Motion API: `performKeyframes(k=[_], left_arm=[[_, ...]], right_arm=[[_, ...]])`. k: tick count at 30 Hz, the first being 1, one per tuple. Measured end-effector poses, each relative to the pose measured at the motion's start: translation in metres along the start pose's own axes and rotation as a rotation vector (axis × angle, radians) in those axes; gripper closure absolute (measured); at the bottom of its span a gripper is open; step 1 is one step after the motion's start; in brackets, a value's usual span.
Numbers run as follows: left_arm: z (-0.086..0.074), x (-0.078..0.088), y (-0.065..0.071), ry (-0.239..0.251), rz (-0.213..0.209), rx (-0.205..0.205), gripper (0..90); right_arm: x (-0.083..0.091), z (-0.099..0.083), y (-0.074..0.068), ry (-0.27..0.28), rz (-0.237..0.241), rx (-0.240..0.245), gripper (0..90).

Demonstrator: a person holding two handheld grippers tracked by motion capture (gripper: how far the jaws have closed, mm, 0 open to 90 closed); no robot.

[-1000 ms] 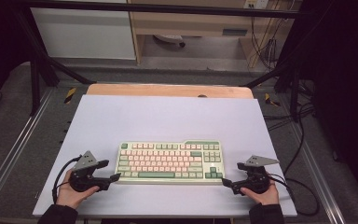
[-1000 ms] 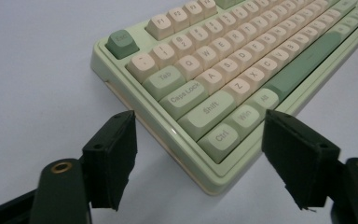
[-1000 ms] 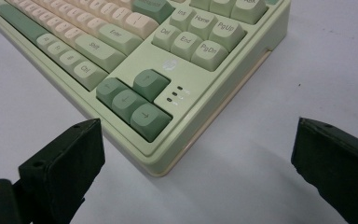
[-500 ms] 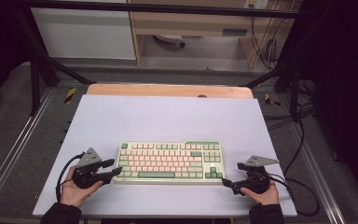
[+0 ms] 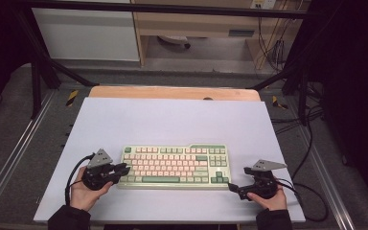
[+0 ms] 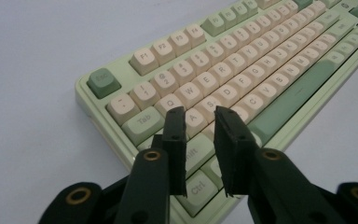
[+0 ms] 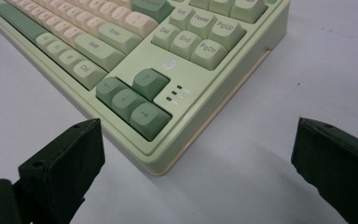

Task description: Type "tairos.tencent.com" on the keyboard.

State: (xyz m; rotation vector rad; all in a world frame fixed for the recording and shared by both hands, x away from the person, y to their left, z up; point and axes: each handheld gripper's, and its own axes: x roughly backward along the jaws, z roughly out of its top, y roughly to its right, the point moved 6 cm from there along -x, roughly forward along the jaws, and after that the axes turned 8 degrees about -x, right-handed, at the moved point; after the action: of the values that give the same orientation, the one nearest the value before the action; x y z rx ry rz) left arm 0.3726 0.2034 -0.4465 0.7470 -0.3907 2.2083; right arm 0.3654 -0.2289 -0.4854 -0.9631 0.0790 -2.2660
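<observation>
Left gripper [image 6: 200,140], jaws narrowed and holding nothing, hangs over the keyboard [image 5: 175,166] left end; keyboard stretches away sideways toward the wide-apart right gripper [image 7: 196,158].

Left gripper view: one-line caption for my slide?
Left gripper, jaws nearly closed with nothing between, poised over the green keyboard's left-hand keys.

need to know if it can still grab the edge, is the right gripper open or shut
Open. In the right gripper view the right gripper has its jaws spread wide with bare table between them, just short of the keyboard corner.
</observation>
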Motion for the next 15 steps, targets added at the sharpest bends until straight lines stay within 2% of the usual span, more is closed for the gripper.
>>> performKeyframes(k=[15], left_arm=[[0.022,-0.018,0.015,0.005,-0.027,-0.034,89.7]], right_arm=[[0.0,0.0,0.0,0.0,0.003,0.002,3.1]])
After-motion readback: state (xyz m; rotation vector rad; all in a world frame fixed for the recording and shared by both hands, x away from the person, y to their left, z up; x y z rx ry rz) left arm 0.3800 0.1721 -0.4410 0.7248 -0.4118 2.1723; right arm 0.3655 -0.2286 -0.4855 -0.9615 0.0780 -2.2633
